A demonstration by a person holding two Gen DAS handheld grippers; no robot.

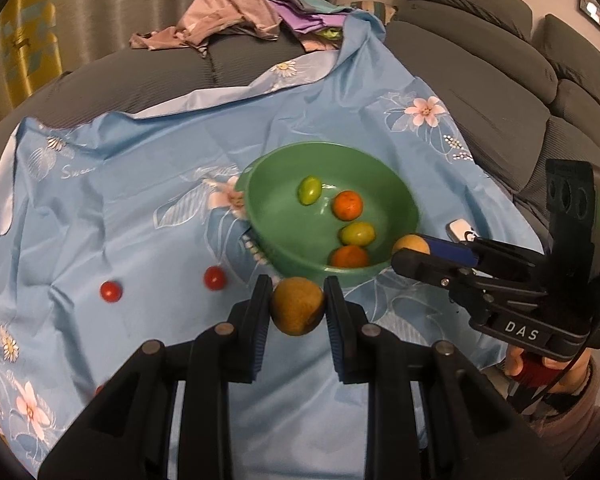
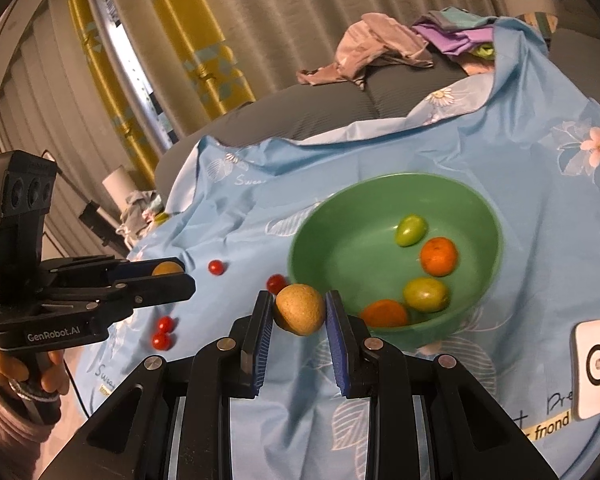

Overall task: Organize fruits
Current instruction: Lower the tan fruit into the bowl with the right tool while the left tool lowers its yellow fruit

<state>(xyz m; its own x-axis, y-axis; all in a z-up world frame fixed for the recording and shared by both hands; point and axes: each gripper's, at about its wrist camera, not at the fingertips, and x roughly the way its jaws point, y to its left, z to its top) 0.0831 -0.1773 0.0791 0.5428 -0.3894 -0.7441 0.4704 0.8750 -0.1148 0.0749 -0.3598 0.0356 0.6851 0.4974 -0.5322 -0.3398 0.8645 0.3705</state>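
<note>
Beside the green bowl (image 1: pixel 260 216), both claws angle downward, gripping fruit.

Each black plastic hand-held gripper (image 1: pixel 298 304) (image 2: pixel 298 312) has blue ribbed pads, silver screws, white lettering and a three-lens camera block; mauve knitted sleeve (image 2: pixel 4 420) cuffs show.

Two wrist fisheyes, angled down from close range, both sharing the green bowl (image 1: pixel 332 216) (image 2: pixel 396 256)

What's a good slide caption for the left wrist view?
Left claw carries a brown fruit toward the bowl.
</note>
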